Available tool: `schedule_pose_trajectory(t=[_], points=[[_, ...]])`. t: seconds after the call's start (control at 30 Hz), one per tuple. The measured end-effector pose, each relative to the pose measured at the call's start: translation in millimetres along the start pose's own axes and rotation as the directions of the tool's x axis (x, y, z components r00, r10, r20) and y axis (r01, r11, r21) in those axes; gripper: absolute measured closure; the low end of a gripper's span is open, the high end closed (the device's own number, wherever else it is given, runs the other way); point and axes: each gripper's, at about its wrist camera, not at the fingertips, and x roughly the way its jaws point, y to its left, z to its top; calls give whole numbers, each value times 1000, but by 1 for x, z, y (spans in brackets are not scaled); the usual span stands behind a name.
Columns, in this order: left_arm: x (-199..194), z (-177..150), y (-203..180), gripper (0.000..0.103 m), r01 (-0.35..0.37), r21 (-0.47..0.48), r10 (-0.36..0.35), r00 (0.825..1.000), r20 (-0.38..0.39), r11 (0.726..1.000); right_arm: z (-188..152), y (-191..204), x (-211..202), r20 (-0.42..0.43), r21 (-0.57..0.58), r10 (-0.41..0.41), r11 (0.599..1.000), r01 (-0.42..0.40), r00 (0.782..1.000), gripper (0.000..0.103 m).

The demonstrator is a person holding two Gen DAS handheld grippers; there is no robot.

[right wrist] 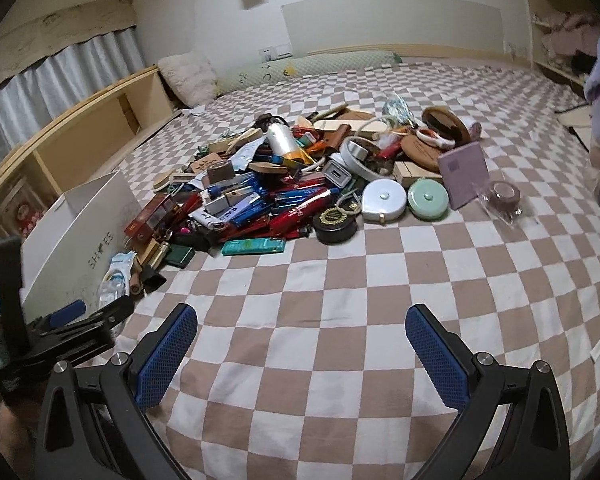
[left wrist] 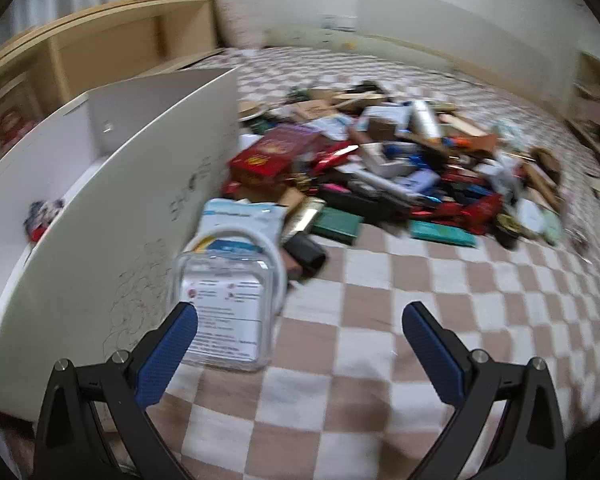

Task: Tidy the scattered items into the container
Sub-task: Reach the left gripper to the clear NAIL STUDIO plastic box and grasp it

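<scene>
Clear plastic package (left wrist: 224,312) beside white container (left wrist: 112,208), touching left hand-held gripper's (left wrist: 300,344) spread-apart left finger, right hand-held gripper (right wrist: 300,344) agape.

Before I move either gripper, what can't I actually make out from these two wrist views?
- Left wrist: white box interior mostly hidden by its near wall; only one dark item shows.
- Left wrist: label text on the clear plastic pack is blurred.
- Left wrist: the pile is motion-blurred.
- Right wrist: the left gripper is partly cut off.
</scene>
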Motion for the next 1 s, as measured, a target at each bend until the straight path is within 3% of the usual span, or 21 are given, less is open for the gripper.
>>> schedule_pose_trajectory(t=[0.3, 0.47, 0.63, 0.83, 1.0], points=[[35, -2, 4, 0, -181, -76, 174, 981, -91, 981, 2, -10, 3, -10, 55, 36, 998, -35, 999, 0], [44, 1, 4, 0, -243, -84, 236, 968, -88, 966, 2, -9, 5, -17, 50, 43, 998, -42, 999, 0], [59, 2, 10, 0, -348, -111, 331, 932, -147, 931, 2, -10, 8, -26, 53, 37, 998, -36, 999, 0], [63, 4, 13, 0, -343, -112, 327, 935, -141, 933, 2, -10, 12, -35, 53, 28, 998, -27, 999, 0], [65, 6, -2, 0, -277, -77, 267, 956, -126, 958, 2, -9, 13, -30, 53, 18, 998, -16, 999, 0]])
